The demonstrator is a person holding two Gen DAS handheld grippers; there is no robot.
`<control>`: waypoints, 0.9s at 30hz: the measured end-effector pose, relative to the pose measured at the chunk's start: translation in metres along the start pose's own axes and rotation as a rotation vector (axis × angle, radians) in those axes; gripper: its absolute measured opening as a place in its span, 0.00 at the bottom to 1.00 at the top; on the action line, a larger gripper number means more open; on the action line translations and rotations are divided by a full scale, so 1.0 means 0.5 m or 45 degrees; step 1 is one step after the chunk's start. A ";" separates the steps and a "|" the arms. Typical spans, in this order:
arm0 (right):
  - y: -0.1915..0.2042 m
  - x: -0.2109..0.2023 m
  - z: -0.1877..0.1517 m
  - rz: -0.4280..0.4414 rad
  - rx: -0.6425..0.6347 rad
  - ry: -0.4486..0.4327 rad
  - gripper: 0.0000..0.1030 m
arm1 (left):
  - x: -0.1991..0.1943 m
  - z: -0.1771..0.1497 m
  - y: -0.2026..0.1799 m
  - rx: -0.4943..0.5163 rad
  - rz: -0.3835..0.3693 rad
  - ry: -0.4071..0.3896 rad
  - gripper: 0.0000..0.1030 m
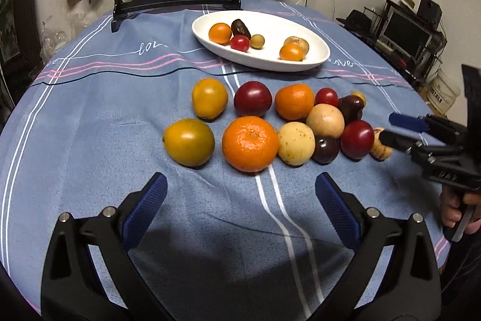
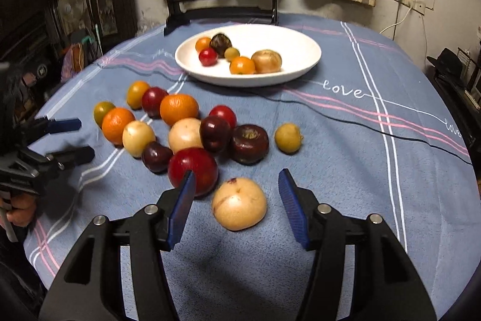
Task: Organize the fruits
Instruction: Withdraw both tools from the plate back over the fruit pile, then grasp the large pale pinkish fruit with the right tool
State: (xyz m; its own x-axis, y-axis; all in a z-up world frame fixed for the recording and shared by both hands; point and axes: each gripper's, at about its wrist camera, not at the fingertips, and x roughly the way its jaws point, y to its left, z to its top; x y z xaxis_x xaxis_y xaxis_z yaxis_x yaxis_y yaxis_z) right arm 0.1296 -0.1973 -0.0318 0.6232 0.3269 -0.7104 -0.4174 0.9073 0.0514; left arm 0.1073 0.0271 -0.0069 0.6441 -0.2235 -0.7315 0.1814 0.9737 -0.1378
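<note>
Fruits [image 1: 249, 143] clustered mid-table, bare cloth [image 1: 210, 230] near left gripper [image 1: 240, 197], open-jawed

Right gripper [image 2: 237, 202] open astride a pale fruit [image 2: 239, 204] on the tablecloth [image 2: 345, 170]

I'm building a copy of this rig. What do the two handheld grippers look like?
Both match. The left gripper and right gripper each have a black frame of angular linked bars with triangular cut-outs and silver round pivot pins. Each finger ends in a flat blue pad with a fine ribbed texture. Seen from the side, the right gripper's body bears small raised markings, unreadable, and has a metal trigger lever. No cables or sleeves are visible.
</note>
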 end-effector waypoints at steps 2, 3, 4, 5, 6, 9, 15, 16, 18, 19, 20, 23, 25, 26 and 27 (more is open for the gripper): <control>0.003 0.007 -0.002 -0.008 -0.015 0.023 0.56 | 0.000 0.001 0.004 -0.012 -0.003 -0.002 0.98; 0.003 0.006 -0.002 -0.004 -0.019 0.024 0.56 | 0.001 0.002 0.005 -0.018 -0.004 0.001 0.98; 0.002 0.007 -0.003 -0.001 -0.017 0.026 0.56 | 0.002 0.005 0.005 -0.022 -0.006 0.003 0.98; -0.001 0.008 -0.003 0.002 -0.012 0.029 0.56 | 0.002 0.004 0.006 -0.025 -0.010 0.003 0.98; -0.003 0.008 -0.004 0.008 -0.006 0.032 0.56 | 0.001 0.004 0.006 -0.026 -0.012 0.001 0.98; -0.003 0.007 -0.007 -0.006 -0.005 0.048 0.56 | 0.002 0.005 0.006 -0.025 -0.014 0.002 0.98; 0.003 -0.004 -0.015 -0.019 -0.026 0.042 0.56 | 0.004 0.004 0.003 -0.031 -0.021 0.013 0.98; 0.001 -0.001 -0.016 -0.024 -0.021 0.055 0.56 | 0.004 0.004 0.002 -0.029 -0.021 0.014 0.98; -0.001 0.007 -0.016 -0.029 -0.014 0.080 0.52 | 0.005 0.005 0.003 -0.030 -0.020 0.013 0.98; -0.001 0.010 -0.016 -0.030 -0.013 0.090 0.50 | 0.005 0.005 0.004 -0.031 -0.021 0.013 0.98; -0.002 0.012 -0.016 -0.030 -0.013 0.098 0.50 | 0.005 0.005 0.004 -0.033 -0.021 0.012 0.98; -0.001 0.019 -0.016 -0.035 -0.018 0.121 0.48 | 0.006 0.006 0.005 -0.033 -0.021 0.014 0.98; 0.002 0.023 -0.016 -0.041 -0.027 0.134 0.48 | 0.006 0.006 0.005 -0.033 -0.020 0.013 0.98; 0.003 0.024 -0.016 -0.045 -0.030 0.138 0.48 | 0.007 0.006 0.005 -0.034 -0.020 0.014 0.98; 0.004 0.026 -0.016 -0.048 -0.034 0.143 0.48 | 0.006 0.006 0.005 -0.035 -0.020 0.015 0.98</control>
State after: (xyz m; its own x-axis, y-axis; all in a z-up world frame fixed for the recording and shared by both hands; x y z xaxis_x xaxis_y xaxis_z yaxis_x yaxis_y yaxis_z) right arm 0.1315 -0.1934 -0.0467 0.5614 0.2593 -0.7859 -0.4134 0.9105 0.0050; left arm 0.1121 0.0289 -0.0077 0.6328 -0.2383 -0.7367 0.1710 0.9710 -0.1672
